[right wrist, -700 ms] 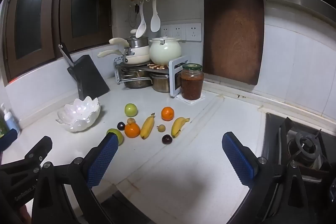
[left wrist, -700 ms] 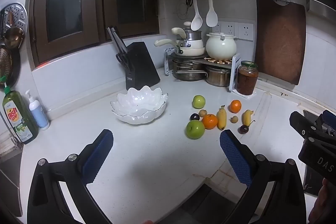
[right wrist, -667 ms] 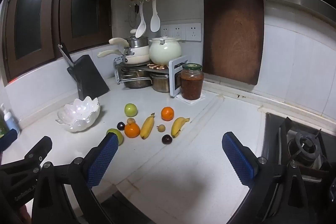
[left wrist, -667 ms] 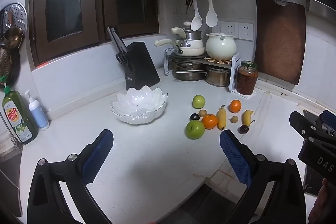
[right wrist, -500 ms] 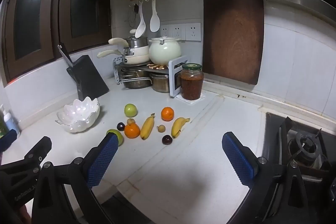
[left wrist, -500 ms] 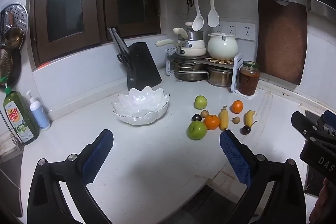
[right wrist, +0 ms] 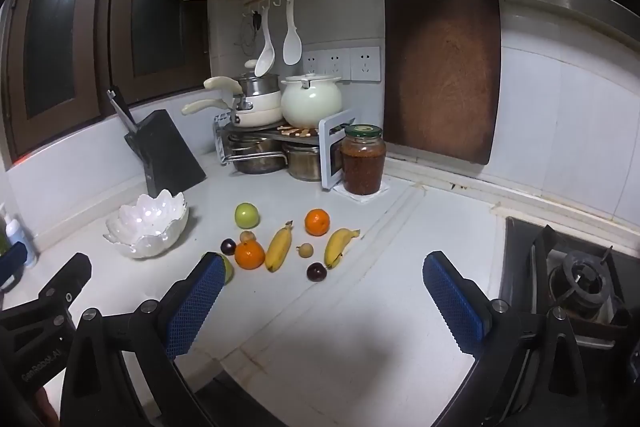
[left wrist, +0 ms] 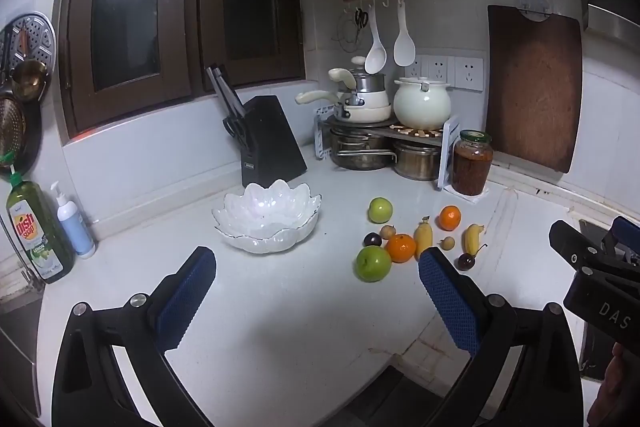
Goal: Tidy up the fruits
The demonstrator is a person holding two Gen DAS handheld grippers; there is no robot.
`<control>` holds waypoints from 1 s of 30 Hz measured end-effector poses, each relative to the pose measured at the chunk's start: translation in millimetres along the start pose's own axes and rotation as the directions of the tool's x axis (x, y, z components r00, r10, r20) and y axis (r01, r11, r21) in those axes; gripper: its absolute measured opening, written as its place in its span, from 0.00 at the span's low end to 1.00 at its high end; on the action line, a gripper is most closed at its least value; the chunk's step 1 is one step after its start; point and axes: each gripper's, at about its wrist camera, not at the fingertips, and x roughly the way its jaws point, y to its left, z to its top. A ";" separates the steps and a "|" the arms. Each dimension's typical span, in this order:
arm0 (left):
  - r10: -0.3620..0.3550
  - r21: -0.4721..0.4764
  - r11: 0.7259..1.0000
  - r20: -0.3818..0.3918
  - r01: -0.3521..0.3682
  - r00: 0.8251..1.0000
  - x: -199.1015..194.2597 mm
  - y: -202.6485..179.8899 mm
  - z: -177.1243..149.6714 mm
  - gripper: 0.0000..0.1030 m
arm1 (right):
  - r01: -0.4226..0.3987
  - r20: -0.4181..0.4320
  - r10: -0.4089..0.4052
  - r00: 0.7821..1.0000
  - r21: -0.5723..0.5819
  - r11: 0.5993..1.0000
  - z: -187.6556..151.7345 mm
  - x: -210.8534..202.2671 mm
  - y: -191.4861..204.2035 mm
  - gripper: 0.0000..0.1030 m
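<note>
Nothing sorted yet: bowl (left wrist: 267, 223) holds no fruit, all fruit (right wrist: 280, 247) loose on the counter (left wrist: 288, 315), left gripper (left wrist: 316, 297) and right gripper (right wrist: 320, 301) both wide, holding nothing.

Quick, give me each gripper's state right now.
Left gripper: open, holding nothing, above the counter short of the fruit.
Right gripper: open, holding nothing, also short of the fruit.
</note>
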 end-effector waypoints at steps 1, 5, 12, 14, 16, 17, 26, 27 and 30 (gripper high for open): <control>-0.001 0.000 1.000 0.000 0.001 1.000 0.4 -0.3 0.3 1.00 | 0.000 0.001 0.000 1.000 0.002 1.000 -0.4 0.2 0.1 0.97; -0.003 0.000 1.000 -0.001 0.003 1.000 -0.3 1.0 0.5 1.00 | 0.003 0.002 -0.003 1.000 0.003 1.000 -1.7 -0.8 0.7 0.97; -0.001 0.001 1.000 0.004 0.001 1.000 -1.2 -0.3 2.1 1.00 | 0.002 0.006 -0.002 1.000 0.003 1.000 3.3 -0.1 2.2 0.97; 0.000 0.002 1.000 0.006 0.000 1.000 -1.2 -0.3 2.6 1.00 | -0.001 0.009 0.000 1.000 0.003 1.000 3.8 -0.1 2.0 0.97; 0.001 0.002 1.000 0.005 -0.001 1.000 -1.1 -0.1 2.7 1.00 | -0.001 0.011 0.001 1.000 0.003 1.000 4.1 -0.5 1.6 0.97; 0.001 0.001 1.000 0.005 -0.001 1.000 -1.1 -0.2 2.3 1.00 | -0.001 0.012 0.001 1.000 0.003 1.000 4.4 -0.5 1.6 0.97; -0.001 0.002 1.000 0.005 0.001 1.000 -0.9 -0.5 2.2 1.00 | -0.002 0.014 0.002 1.000 0.005 1.000 4.0 -1.4 -1.0 0.97; -0.001 0.002 1.000 0.005 0.001 1.000 -1.3 -1.2 2.0 1.00 | -0.001 0.014 0.001 1.000 0.005 1.000 4.2 -1.3 -1.2 0.97; -0.001 0.002 1.000 0.005 0.001 1.000 -1.3 -1.8 2.1 1.00 | -0.002 0.013 0.002 1.000 0.005 1.000 4.2 -1.1 -1.5 0.97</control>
